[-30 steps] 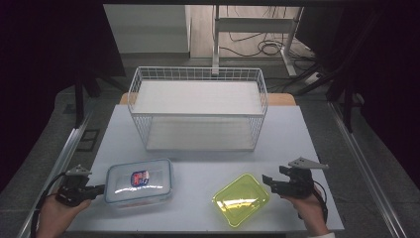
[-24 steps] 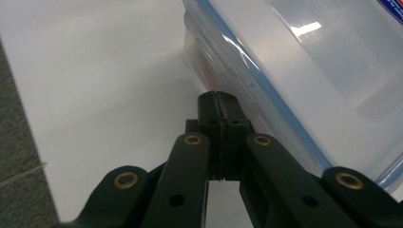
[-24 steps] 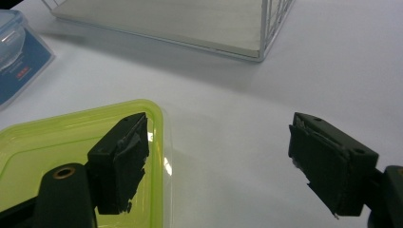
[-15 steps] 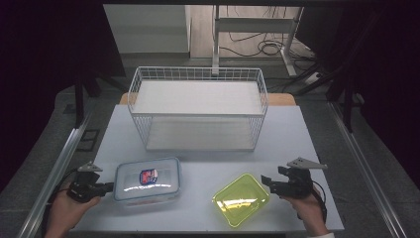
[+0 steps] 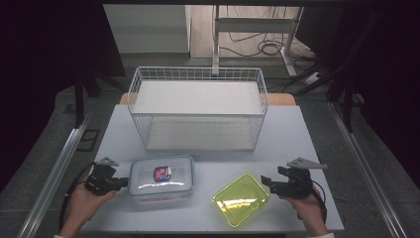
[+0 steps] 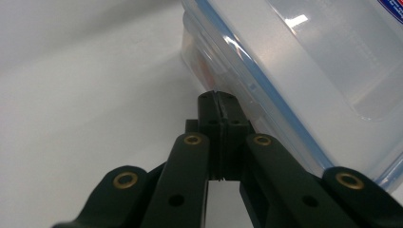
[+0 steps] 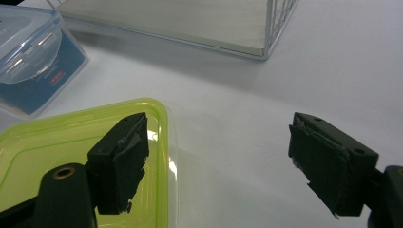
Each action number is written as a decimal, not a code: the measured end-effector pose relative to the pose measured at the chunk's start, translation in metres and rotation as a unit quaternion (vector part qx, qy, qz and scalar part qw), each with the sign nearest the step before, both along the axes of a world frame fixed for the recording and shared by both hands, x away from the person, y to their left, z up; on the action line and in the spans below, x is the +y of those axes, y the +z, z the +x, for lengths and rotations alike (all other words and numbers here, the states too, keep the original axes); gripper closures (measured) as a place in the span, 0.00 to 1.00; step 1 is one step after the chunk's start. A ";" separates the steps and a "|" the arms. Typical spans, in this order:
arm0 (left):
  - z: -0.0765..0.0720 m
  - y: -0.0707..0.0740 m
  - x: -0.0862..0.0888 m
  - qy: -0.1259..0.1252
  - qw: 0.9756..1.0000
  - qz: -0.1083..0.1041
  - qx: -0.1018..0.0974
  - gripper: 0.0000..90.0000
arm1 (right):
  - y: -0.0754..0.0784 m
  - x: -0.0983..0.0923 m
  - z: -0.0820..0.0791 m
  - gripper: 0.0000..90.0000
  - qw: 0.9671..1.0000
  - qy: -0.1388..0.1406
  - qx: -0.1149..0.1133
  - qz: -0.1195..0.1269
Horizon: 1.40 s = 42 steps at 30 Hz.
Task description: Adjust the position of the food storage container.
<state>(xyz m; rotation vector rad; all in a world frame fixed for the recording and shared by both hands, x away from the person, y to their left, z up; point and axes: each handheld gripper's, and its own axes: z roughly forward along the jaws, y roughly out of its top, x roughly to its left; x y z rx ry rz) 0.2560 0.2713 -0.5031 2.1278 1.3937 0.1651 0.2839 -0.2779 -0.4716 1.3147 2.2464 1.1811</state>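
Your left gripper (image 5: 119, 183) sits at the near left of the white table (image 5: 297, 134), and its two black jaws are pressed flat together with nothing between them. In the left gripper view the closed tips touch the side of the clear plastic box with a blue-edged lid (image 6: 304, 80), low down, just under the lid's rim. From the high view that box (image 5: 161, 177) lies flat on the table, right beside the left gripper, with a small red and blue label on top of its lid. Your right gripper (image 5: 267, 182) rests at the near right of the table, and its jaws stand wide apart with only bare table between them. It holds nothing. In the right gripper view one jaw hangs over the edge of the shiny yellow-green plastic tray (image 7: 71, 137), and the other jaw is out over the white table. From above, the yellow-green tray (image 5: 241, 199) lies flat, just to the right of the clear box and a little nearer to you, and the right gripper's tips are just at its right corner. Behind both things stands a white wire basket (image 5: 198, 74) with a pale board inside it, well apart from your hands.
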 end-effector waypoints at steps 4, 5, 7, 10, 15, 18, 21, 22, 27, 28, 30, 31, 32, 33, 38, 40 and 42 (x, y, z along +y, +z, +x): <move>0.007 0.000 -0.009 -0.005 1.000 0.000 0.001 1.00 | 0.000 0.000 0.000 0.24 1.000 0.000 0.000 0.000; 0.007 0.000 -0.009 -0.005 1.000 0.000 0.001 1.00 | 0.000 0.000 0.000 0.24 1.000 0.000 0.000 0.000; 0.012 0.000 -0.011 -0.008 1.000 -0.006 0.004 1.00 | 0.000 0.000 0.000 0.24 1.000 0.000 0.000 0.000; 0.017 0.001 -0.014 -0.004 1.000 0.000 0.002 1.00 | 0.000 0.000 0.000 0.24 1.000 0.001 0.000 0.000; 0.022 0.000 -0.019 -0.005 1.000 -0.004 0.002 1.00 | 0.000 0.000 0.000 0.24 1.000 0.001 0.000 0.000; 0.023 0.000 -0.020 -0.008 1.000 -0.003 0.002 1.00 | 0.000 0.000 0.000 0.24 1.000 0.000 0.000 -0.001; 0.023 0.000 -0.020 -0.009 1.000 -0.005 0.002 1.00 | 0.000 0.000 0.000 0.24 1.000 0.000 0.000 0.000; 0.023 0.000 -0.019 -0.007 1.000 -0.007 0.001 0.98 | 0.001 0.000 -0.001 0.24 1.000 -0.002 -0.001 0.001; 0.018 0.010 -0.006 0.028 0.999 -0.028 -0.024 0.78 | 0.004 0.003 -0.003 0.22 1.000 -0.001 -0.005 0.008; 0.017 0.012 -0.004 0.032 0.999 -0.034 -0.024 0.71 | 0.006 0.004 -0.003 0.21 1.000 -0.001 -0.004 0.012; 0.013 0.018 0.001 0.029 0.998 -0.056 -0.029 0.46 | 0.010 0.011 -0.005 0.20 1.000 0.005 -0.002 0.014; 0.011 0.021 0.002 0.029 0.997 -0.066 -0.031 0.40 | 0.011 0.013 -0.006 0.19 1.000 0.009 -0.003 0.014; 0.007 0.026 0.004 0.036 0.996 -0.077 -0.037 0.35 | 0.012 0.016 -0.007 0.19 1.000 0.011 -0.001 0.015; 0.007 0.026 0.004 0.036 0.996 -0.077 -0.037 0.32 | 0.012 0.016 -0.007 0.19 1.000 0.011 -0.001 0.015; 0.001 0.035 0.004 0.034 0.994 -0.094 -0.043 0.23 | 0.011 0.025 -0.008 0.19 1.000 0.025 0.005 0.002; 0.001 0.036 0.003 0.031 0.994 -0.097 -0.043 0.22 | 0.010 0.025 -0.008 0.19 1.000 0.026 0.006 -0.001; 0.000 0.036 0.001 0.028 0.994 -0.096 -0.044 0.21 | 0.009 0.024 -0.007 0.19 1.000 0.026 0.009 0.000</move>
